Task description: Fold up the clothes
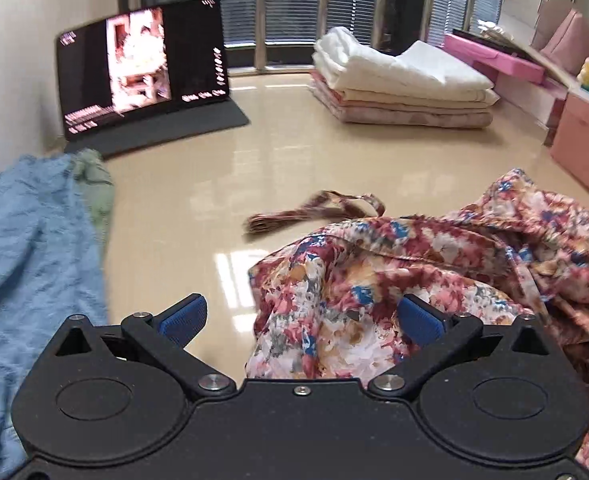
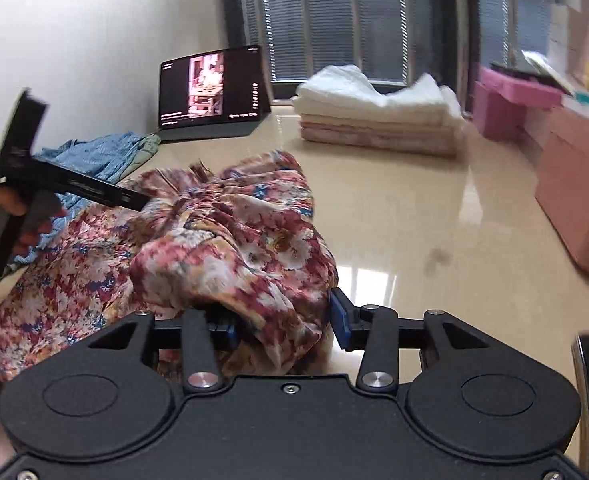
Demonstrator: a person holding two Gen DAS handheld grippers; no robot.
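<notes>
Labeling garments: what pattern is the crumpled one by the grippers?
Floral garment: red, pink, white and blue flowers. Clearest in the right wrist view.

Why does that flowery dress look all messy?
The flowery dress lies bunched in a crumpled heap on the shiny floor, not yet folded. Its matching sash lies apart, trailing loose beyond it.

Daylight comes through the slatted window blinds point(image 1: 294, 0) ahead of me, leaving pale glare patches on the glossy beige floor point(image 1: 230, 276). Both my fisheye views bend hard at the edges. The crumpled floral garment point(image 2: 230, 240) and right-side pink boxes point(image 2: 574, 184) smear with motion blur.
</notes>
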